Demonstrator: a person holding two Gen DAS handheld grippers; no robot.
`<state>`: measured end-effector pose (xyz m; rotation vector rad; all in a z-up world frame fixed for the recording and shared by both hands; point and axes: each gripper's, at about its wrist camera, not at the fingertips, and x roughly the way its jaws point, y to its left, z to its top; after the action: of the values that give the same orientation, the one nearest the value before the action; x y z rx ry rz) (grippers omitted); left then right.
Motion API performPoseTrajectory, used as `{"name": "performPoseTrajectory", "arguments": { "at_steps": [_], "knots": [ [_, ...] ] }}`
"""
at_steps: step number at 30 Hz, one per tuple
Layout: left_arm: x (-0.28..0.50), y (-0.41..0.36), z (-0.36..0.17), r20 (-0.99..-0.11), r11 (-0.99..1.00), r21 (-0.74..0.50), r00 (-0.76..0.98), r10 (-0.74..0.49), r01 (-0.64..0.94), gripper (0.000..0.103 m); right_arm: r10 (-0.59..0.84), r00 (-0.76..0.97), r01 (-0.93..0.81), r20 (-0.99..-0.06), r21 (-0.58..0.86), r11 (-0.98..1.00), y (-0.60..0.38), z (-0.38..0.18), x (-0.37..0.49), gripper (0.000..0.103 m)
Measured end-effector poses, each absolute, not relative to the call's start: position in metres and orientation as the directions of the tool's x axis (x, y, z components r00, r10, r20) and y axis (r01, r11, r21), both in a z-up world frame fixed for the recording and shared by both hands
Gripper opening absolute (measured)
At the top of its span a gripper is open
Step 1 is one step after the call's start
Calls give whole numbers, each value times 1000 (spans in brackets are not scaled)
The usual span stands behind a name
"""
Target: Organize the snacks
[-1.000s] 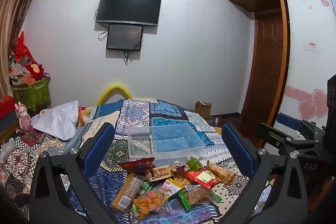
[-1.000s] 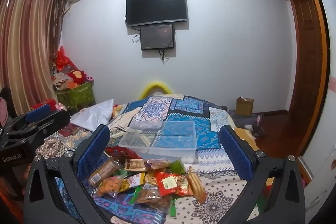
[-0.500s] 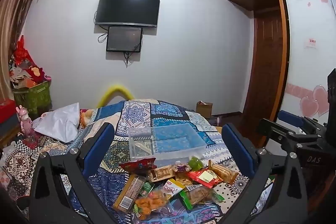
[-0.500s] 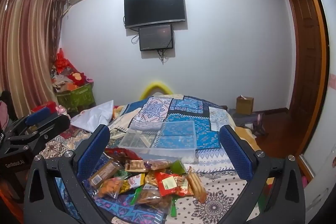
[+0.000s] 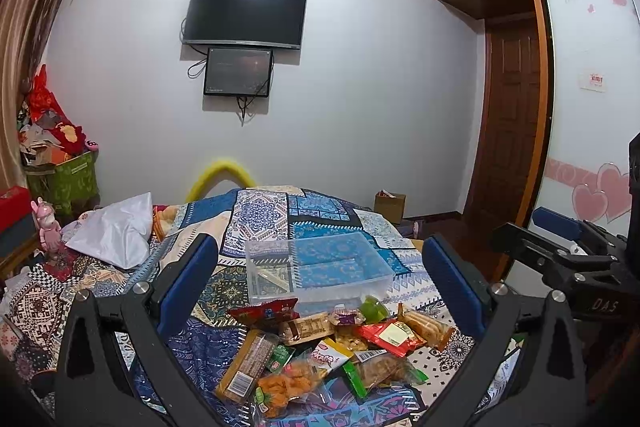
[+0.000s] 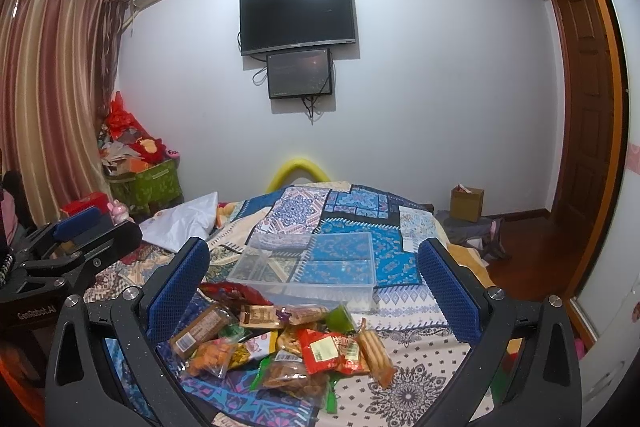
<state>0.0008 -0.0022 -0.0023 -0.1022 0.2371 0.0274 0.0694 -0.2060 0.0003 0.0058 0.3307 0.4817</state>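
A pile of snack packets [image 5: 320, 351] lies on the patterned bedspread, also seen in the right wrist view [image 6: 288, 343]. Behind it stands a clear plastic bin [image 5: 320, 269], empty, also in the right wrist view [image 6: 308, 269]. My left gripper [image 5: 320, 283] is open and empty, held above and short of the pile. My right gripper [image 6: 316, 283] is open and empty at a similar height. Each gripper shows at the other view's edge: the right one [image 5: 560, 251] and the left one [image 6: 76, 247].
The bed [image 5: 264, 211] fills the foreground. A white pillow [image 5: 112, 231] lies at its left. A green box of clutter [image 5: 60, 179] stands by the curtain. A cardboard box [image 6: 466, 203] sits on the floor near the wooden door [image 5: 512, 131].
Both views have shifted only slightly; the grippers stay open and hover in nearly the same place. The snacks and bin have not moved.
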Motion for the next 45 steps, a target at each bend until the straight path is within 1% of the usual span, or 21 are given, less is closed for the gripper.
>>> {"name": "performPoseTrajectory", "arguments": {
  "at_steps": [45],
  "knots": [
    [0,-9,-5,-237,995,-89,971,13,-35,103,457,835,-460,-305,69,885,-201,0,67,103]
  ]
}}
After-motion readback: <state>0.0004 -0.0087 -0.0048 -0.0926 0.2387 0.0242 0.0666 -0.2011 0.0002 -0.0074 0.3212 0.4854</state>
